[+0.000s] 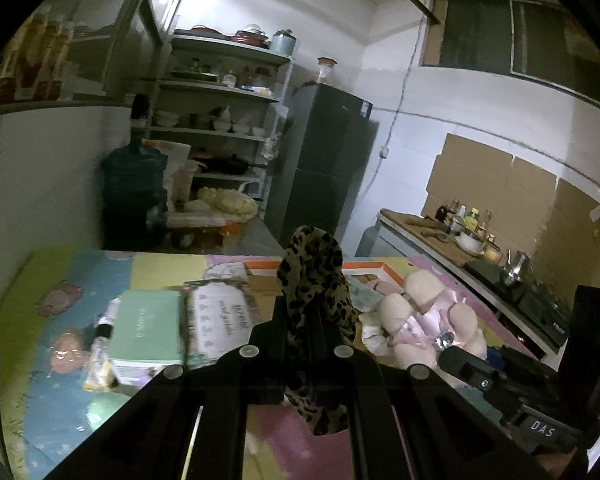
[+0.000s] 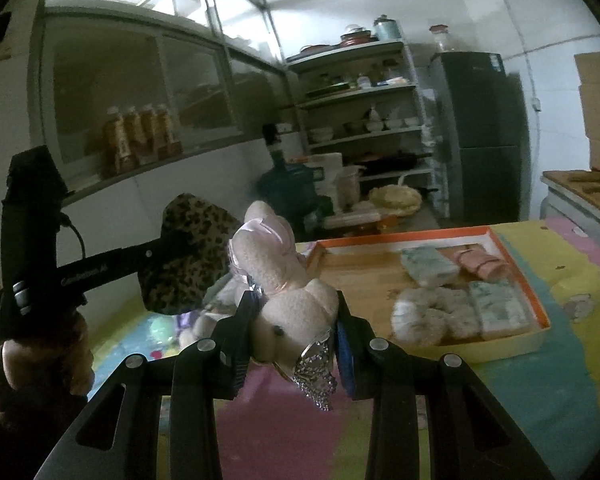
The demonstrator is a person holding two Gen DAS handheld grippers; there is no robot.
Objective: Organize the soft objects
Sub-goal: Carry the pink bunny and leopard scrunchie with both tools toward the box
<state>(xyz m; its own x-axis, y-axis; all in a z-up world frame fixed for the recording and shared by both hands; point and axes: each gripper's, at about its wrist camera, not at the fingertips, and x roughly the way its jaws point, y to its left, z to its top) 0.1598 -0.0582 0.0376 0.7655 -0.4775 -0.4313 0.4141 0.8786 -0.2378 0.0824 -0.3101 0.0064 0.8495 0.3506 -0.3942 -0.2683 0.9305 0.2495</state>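
A: Okay, task stuff first. Leopard-print cloth (image 1: 314,292), soft and floppy, is clamped in the left gripper (image 1: 314,320); jaws squeezed together on it, and it sticks up above them and droops below, held up above the mat.

B: And the right gripper (image 2: 296,320)?

A: Jaws closed on a plush bunny (image 2: 284,280), pale pink, fuzzy, satin bow at the ears, with a sparkly rhinestone butterfly charm (image 2: 316,380) dangling under it. Also held up off the mat, near the tray's left end.

B: Tray?

A: Shallow rectangular tray (image 2: 516,268) with an orange rim and wooden-looking floor, flat on the mat. Inside: two folded mottled pale-green cloths (image 2: 428,266), a rolled pink one (image 2: 480,266), and a fluffy cream scrunchie (image 2: 432,314), all near the right end.

B: Surface?

A: Foam play mat (image 2: 580,360), pastel patches in pink, yellow, blue and green, with cartoon prints. On it in the left view: a mint-green box (image 1: 148,326), a printed card or packet (image 1: 216,320) just beside it, and another cream plush (image 1: 428,316) with pink ribbon.

B: Room?

A: Dim kitchen. White metal shelf rack (image 1: 228,120) with bowls and pots, dark fridge (image 1: 324,160) next to it, blue water jug (image 1: 134,184), counter (image 1: 440,236) with bottles and a kettle, cardboard on the wall. Amber bottles (image 2: 140,136) on a ledge by sliding glass.
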